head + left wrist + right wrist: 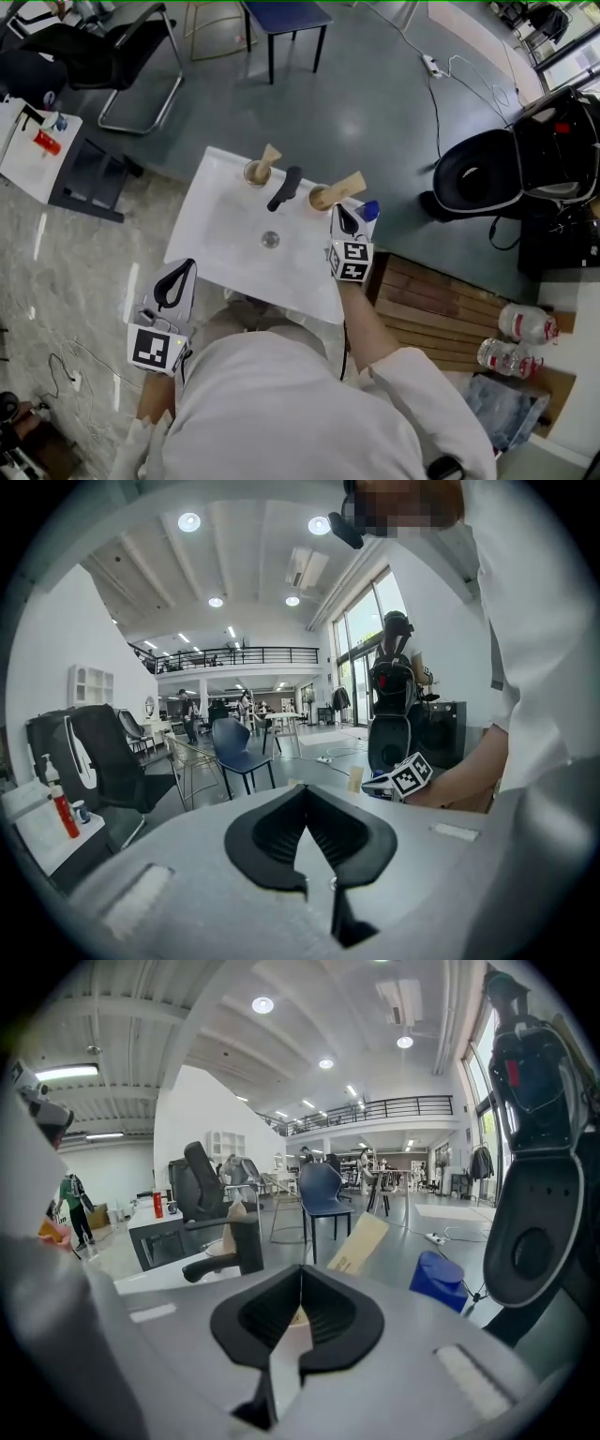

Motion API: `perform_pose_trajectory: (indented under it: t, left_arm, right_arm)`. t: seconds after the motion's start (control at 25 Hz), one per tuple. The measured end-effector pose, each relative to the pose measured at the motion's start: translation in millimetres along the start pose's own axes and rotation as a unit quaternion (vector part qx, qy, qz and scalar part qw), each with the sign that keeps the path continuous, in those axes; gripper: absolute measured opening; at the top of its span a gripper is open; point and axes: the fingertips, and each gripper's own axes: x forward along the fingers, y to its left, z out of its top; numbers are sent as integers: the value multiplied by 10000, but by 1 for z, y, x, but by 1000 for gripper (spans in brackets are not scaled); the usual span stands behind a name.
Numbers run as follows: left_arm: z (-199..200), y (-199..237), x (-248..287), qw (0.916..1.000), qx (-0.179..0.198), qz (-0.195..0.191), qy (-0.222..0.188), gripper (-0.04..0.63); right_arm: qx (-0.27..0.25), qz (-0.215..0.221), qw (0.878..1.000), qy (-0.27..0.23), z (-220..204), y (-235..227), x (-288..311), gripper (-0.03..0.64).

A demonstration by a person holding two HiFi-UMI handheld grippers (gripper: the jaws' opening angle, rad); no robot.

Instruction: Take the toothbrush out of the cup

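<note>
On the white basin top [220, 234] stand two tan cups. The right cup [321, 198] holds a flat tan toothbrush [346, 184] that leans out to the right. My right gripper [340, 210] is shut and empty just in front of this cup, with its tip close to the rim. In the right gripper view the shut gripper [300, 1274] partly hides the cup [296, 1317], and the toothbrush [358, 1242] rises behind. The left cup [255, 172] holds another tan piece [270, 155]. My left gripper [184, 268] hangs shut and empty off the basin's left front corner; its own view shows the shut gripper [305, 794].
A black faucet [285, 188] stands between the cups and a drain [270, 240] lies in front. A blue object [369, 210] sits by the right cup. Around are a black machine [525, 159], a wooden pallet [441, 305], water bottles [525, 323], chairs [103, 47] and a side table [33, 150].
</note>
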Motion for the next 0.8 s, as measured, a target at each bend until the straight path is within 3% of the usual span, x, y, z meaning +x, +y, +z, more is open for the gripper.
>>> perform_pose_trajectory:
  t: [0.28,0.8]
  left_arm:
    - [-3,-1,3,9999,-11,52,93,6]
    - [1,-7,16,9998,33,31,177,6]
  right_arm:
    - [224,-44,9996,161,-13,-8,15,17]
    - [699,-168,9962,492,-31,-19,30,97]
